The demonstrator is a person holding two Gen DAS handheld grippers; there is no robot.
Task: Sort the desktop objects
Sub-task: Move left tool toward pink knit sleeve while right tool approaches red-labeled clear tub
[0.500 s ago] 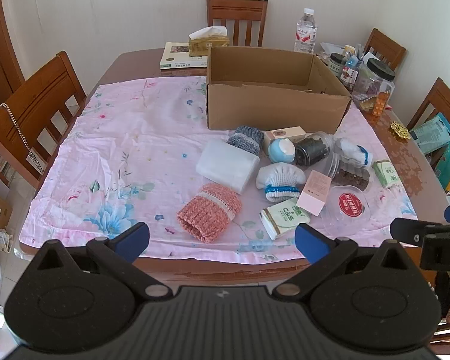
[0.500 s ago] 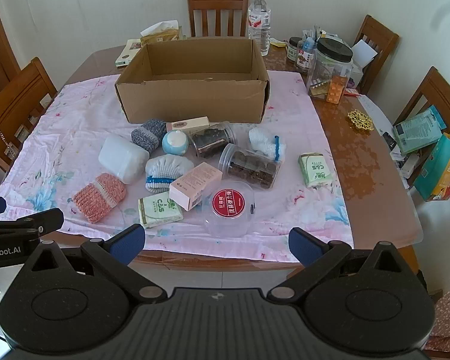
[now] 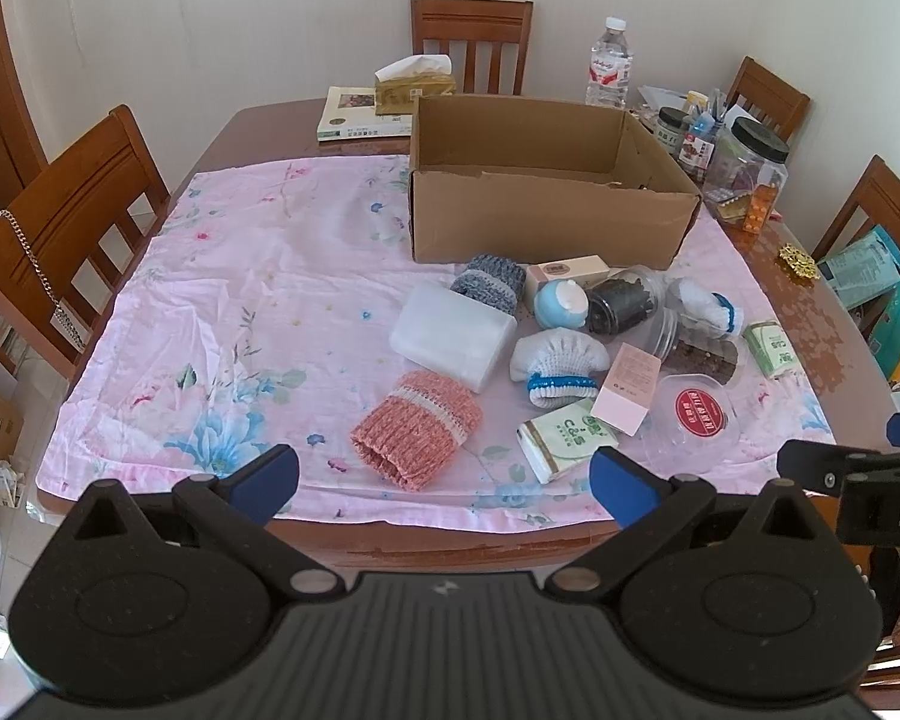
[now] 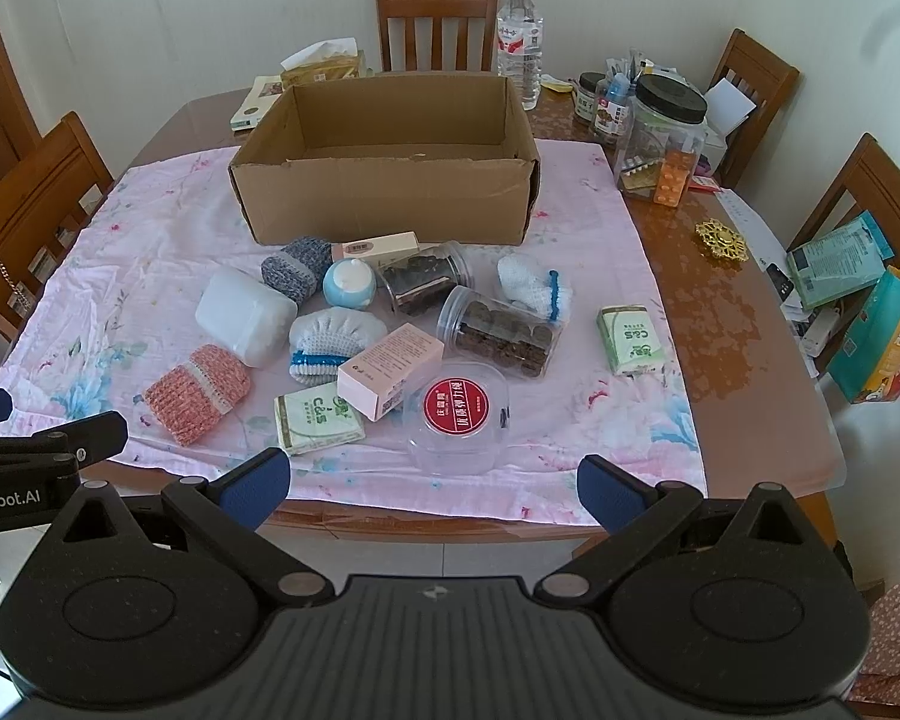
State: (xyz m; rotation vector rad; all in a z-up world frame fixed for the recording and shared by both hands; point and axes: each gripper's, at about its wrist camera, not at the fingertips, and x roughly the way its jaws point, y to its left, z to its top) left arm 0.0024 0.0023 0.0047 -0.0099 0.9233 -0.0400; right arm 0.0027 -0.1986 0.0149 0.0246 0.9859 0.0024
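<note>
Wooden tabletop [image 4: 744, 312], pink floral cloth [image 3: 240, 312]. Clutter sits mid-cloth before empty cardboard box [image 4: 390, 192]: knit pouches, clear jars, tissue packs, pink carton [image 4: 390, 369]. Left tool [image 3: 444, 480] and right tool [image 4: 432, 483] spread wide, empty, off the near edge.

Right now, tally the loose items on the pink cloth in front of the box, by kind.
Knitted pieces: 4 (orange, grey-blue, two white with blue trim)
Clear plastic containers: 3
Green tissue packs: 2
Pink cartons: 2
White translucent tub: 1
Round blue jar: 1
Total: 13
</note>
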